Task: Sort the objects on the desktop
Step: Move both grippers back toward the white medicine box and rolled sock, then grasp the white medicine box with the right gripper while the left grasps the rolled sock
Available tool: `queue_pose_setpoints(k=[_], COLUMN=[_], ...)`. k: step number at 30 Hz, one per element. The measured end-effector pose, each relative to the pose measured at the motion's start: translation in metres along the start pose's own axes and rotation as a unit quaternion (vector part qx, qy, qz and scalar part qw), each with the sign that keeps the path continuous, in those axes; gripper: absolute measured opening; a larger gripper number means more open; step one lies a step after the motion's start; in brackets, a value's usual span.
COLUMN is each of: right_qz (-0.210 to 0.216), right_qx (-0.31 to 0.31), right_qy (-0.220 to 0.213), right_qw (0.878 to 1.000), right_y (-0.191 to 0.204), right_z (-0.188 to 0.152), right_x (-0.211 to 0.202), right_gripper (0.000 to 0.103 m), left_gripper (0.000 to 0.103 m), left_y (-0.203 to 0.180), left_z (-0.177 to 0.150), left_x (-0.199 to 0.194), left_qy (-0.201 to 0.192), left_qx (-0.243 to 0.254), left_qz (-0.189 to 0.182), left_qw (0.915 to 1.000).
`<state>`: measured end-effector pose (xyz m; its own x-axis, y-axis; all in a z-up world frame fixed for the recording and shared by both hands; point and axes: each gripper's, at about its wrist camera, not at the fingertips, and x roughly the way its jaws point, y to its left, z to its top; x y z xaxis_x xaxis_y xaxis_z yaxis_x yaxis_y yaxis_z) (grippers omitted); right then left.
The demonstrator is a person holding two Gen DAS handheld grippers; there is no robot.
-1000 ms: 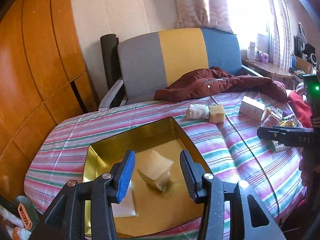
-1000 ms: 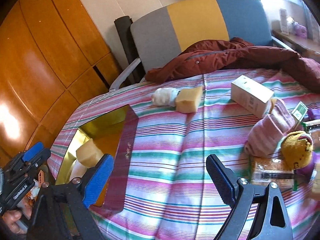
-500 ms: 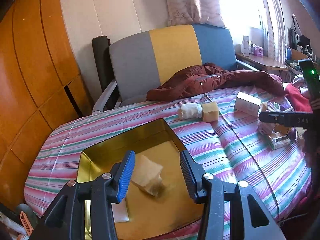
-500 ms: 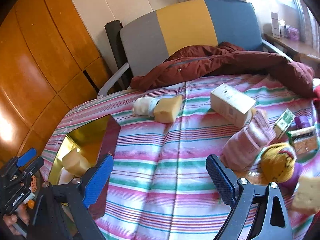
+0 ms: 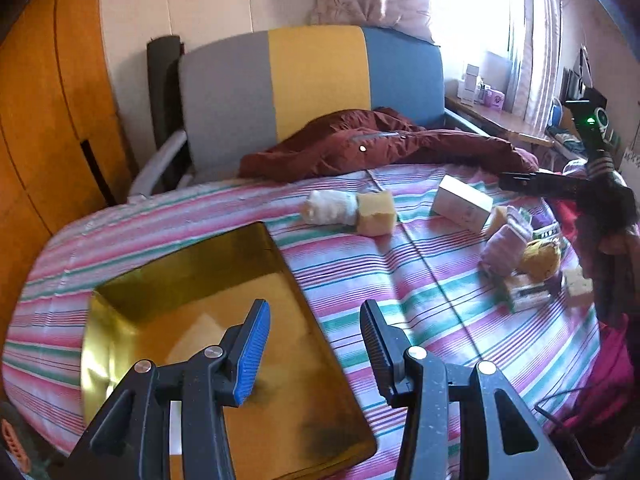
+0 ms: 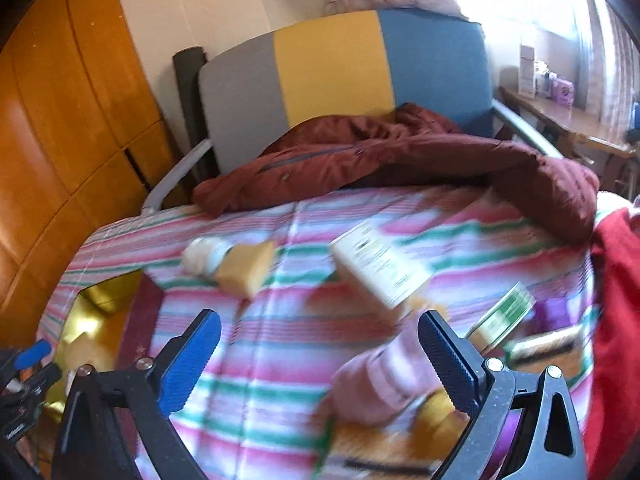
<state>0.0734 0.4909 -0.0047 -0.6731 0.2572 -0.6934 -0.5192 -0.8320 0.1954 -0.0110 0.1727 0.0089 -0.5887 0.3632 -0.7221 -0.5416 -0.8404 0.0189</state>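
A gold tin tray [image 5: 192,264] sits at the left of the striped table; it also shows in the right wrist view [image 6: 92,312]. My left gripper [image 5: 312,344] is open and empty above the tray's right edge. A yellow sponge [image 5: 376,212] lies beside a white wrapped bundle [image 5: 328,208] mid-table, with a white box [image 5: 460,202] further right. A pink sock [image 5: 504,248], a yellow knitted item [image 5: 540,258] and small packets lie at the right. My right gripper [image 6: 320,352] is open and empty, just above the pink sock [image 6: 376,380]. The right wrist view is blurred.
A maroon jacket [image 5: 380,148] lies along the table's far edge in front of a grey, yellow and blue chair [image 5: 312,76]. Wooden cabinets [image 5: 44,120] stand at the left. A red cloth [image 6: 616,320] hangs at the right edge.
My left gripper has lifted and drawn back to the right from the sponge left in the tray. My right gripper has swept right, toward the pink sock and the pile.
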Motion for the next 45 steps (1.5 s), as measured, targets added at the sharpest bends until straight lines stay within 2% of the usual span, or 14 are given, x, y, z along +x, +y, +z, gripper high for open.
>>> queue_pose_setpoints(k=[4,12,16,19,24,30,34,37,43,45], right_qz=[-0.013,-0.04,-0.057,-0.068,-0.063,-0.058,-0.058,-0.056,-0.051,-0.05], right_qx=[-0.015,-0.074,-0.098,-0.112,-0.124,-0.138,-0.142,-0.137,-0.125,-0.128], right_qy=[0.01,0.074,0.094,0.104,0.114,0.111,0.111,0.108,0.099,0.097], right_qw=[1.0,0.994,0.989,0.986,0.984,0.982,0.982,0.983,0.986,0.986], right_y=[-0.018,-0.026,-0.028,-0.03,-0.034,-0.033,-0.03,-0.031,-0.032,-0.031], right_z=[0.02,0.035,0.034,0.032,0.026,0.023,0.023,0.023,0.027,0.028], right_x=[0.021,0.083,0.107,0.119,0.129,0.13,0.13,0.129,0.125,0.124], right_gripper=[0.1,0.101,0.101,0.1,0.075,0.064,0.063,0.061,0.059,0.058], left_gripper=[0.047,0.05,0.059,0.07,0.08,0.082,0.083,0.083,0.083,0.081], left_y=[-0.002,0.0,0.006,0.008,0.006,0.0,-0.004,-0.007,-0.007,-0.002], left_z=[0.011,0.041,0.06,0.075,0.094,0.111,0.125,0.133,0.131,0.128], left_x=[0.015,0.05,0.073,0.093,0.133,0.17,0.188,0.206,0.235,0.244], left_qy=[0.013,0.039,0.053,0.062,0.085,0.103,0.1,0.11,0.129,0.142], left_qx=[-0.012,-0.03,-0.052,-0.052,-0.051,-0.069,-0.076,-0.071,-0.07,-0.083], left_qz=[-0.02,-0.051,-0.059,-0.057,-0.052,-0.058,-0.058,-0.042,-0.016,-0.02], left_qw=[0.9996,0.9975,0.9954,0.9951,0.9937,0.9906,0.9903,0.9905,0.989,0.9862])
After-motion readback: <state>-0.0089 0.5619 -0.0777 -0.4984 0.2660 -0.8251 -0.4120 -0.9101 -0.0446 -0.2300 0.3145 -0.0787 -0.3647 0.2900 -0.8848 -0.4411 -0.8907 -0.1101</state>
